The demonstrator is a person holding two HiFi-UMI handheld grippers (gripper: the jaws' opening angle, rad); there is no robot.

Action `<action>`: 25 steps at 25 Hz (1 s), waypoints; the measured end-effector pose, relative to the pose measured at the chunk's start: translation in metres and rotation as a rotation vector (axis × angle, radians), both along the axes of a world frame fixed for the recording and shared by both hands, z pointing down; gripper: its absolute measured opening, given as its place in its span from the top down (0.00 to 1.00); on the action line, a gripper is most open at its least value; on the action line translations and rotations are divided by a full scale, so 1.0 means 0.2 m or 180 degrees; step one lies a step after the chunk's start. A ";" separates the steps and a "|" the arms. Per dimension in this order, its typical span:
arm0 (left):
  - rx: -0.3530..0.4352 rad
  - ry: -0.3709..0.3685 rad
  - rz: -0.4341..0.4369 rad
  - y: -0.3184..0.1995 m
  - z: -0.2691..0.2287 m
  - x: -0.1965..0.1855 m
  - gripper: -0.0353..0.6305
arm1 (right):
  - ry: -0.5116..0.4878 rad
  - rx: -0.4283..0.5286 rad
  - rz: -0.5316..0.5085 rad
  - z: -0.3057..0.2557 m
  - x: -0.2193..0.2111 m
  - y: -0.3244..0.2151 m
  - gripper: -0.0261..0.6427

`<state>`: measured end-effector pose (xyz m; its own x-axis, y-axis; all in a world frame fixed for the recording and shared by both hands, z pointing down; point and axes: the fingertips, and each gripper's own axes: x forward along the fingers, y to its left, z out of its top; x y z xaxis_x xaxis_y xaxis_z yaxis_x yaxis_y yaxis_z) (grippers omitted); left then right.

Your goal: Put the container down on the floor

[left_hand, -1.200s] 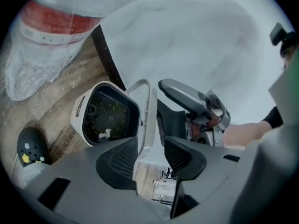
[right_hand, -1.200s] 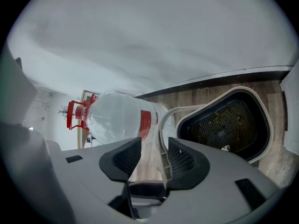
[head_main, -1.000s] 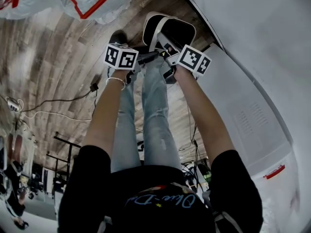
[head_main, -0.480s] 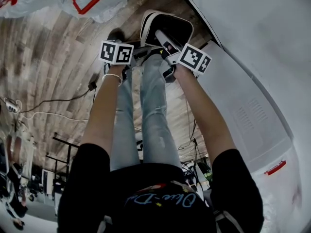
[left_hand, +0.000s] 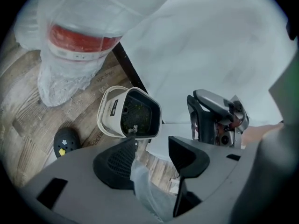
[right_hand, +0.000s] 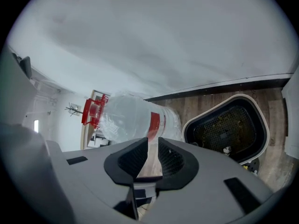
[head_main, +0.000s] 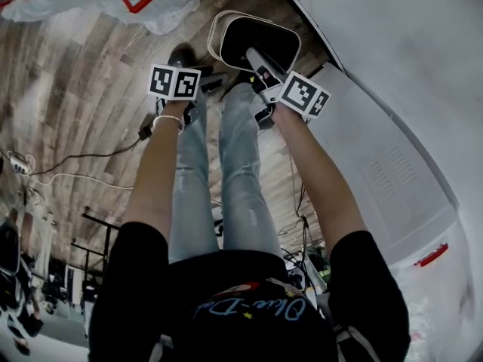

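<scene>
The container point(head_main: 216, 38) is sitting on the wood floor point(head_main: 83, 89), held by neither tool. The left gripper point(left_hand: 152, 145) is hanging near its left side with jaws spread wide; only a jeans leg point(head_main: 238, 164) is showing through the gap. The right gripper point(right_hand: 153, 145) is hovering just over the container's near edge, and its jaws are closing to a narrow slit with nothing between them.

A dark shoe point(head_main: 183, 55) is resting just left of the container. Farther left, clear plastic bags point(head_main: 143, 2) with red bands are lying on the boards. A dark baseboard point(right_hand: 219, 85) is running close behind the container, with a white wall point(head_main: 392, 44) rising above it. A white unit point(head_main: 377, 179) is standing near the container's right side, by the person's right arm. Cables point(head_main: 83, 157) are trailing across the floor well away from the container, toward the person's left.

The head view is showing only a dark hollow inside the container. The gripper views are looking into it, showing a mesh lining and pale scraps point(right_hand: 227, 149) at the bottom. The left gripper view is also catching the right gripper beside the container's right side.
</scene>
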<state>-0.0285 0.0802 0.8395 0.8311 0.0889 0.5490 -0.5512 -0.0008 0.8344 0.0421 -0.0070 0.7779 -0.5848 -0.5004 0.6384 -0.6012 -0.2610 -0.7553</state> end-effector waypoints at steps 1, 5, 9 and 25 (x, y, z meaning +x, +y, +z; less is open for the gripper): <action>0.0034 -0.0006 -0.0040 -0.01 -0.01 -0.01 0.63 | 0.0005 0.0019 -0.0017 -0.01 0.00 0.00 0.87; 0.0109 0.0090 -0.0080 -0.05 -0.07 0.00 0.63 | 0.0048 0.0056 -0.0011 -0.06 0.00 0.00 0.92; 0.0221 0.0148 0.0025 -0.06 -0.17 0.03 0.66 | 0.0057 0.0091 0.0099 -0.13 0.03 0.01 0.95; 0.1487 0.0518 -0.0041 -0.25 -1.00 0.05 0.93 | 0.0481 0.0627 -0.0374 -0.77 0.09 0.06 0.96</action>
<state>-0.0184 0.0293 0.6389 0.9088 -0.1466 0.3906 -0.4160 -0.3894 0.8218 0.0606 0.0048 0.6242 -0.5517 -0.5579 0.6200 -0.7284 -0.0397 -0.6840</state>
